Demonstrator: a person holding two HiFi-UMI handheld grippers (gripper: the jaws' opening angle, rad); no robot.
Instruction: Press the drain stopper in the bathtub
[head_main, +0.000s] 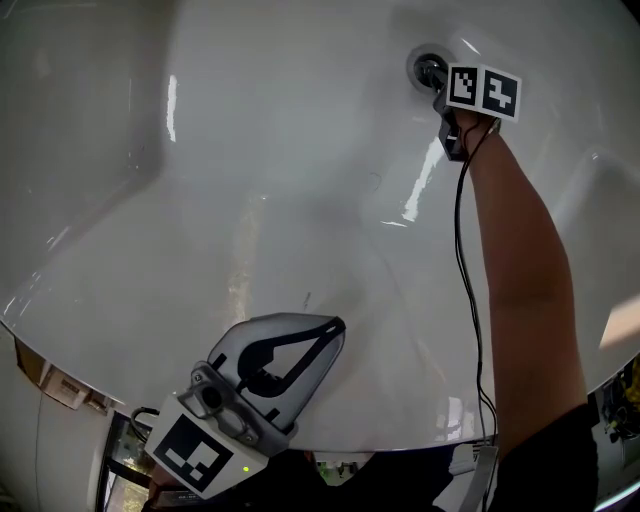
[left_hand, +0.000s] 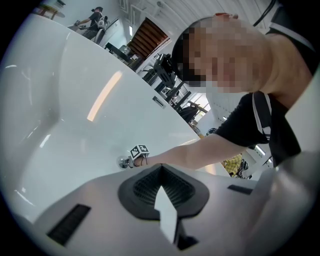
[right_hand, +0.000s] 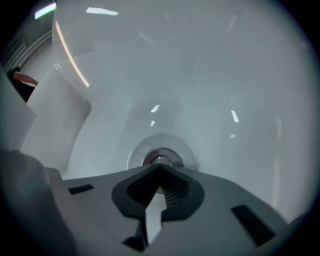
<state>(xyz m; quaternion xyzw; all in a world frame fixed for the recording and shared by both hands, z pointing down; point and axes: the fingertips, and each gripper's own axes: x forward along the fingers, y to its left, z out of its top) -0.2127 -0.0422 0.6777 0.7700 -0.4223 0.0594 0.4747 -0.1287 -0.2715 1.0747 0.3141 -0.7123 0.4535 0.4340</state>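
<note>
Head view: the stopper is seen at the far end of the glossy white bathtub, right at the tip of the right gripper, whose fingers are closed together, empty. The left gripper, likewise closed and empty, is held by the near rim.

bathtub: white, glossy; the floor slopes up into curved walls, with bright light streaks reflected on both
rim: sweeps across the head view from 8 o'clock through 6 to 4 o'clock
drain stopper: round, chrome, seated in a chrome ring in the tub floor, at 1 o'clock in the head view
</note>
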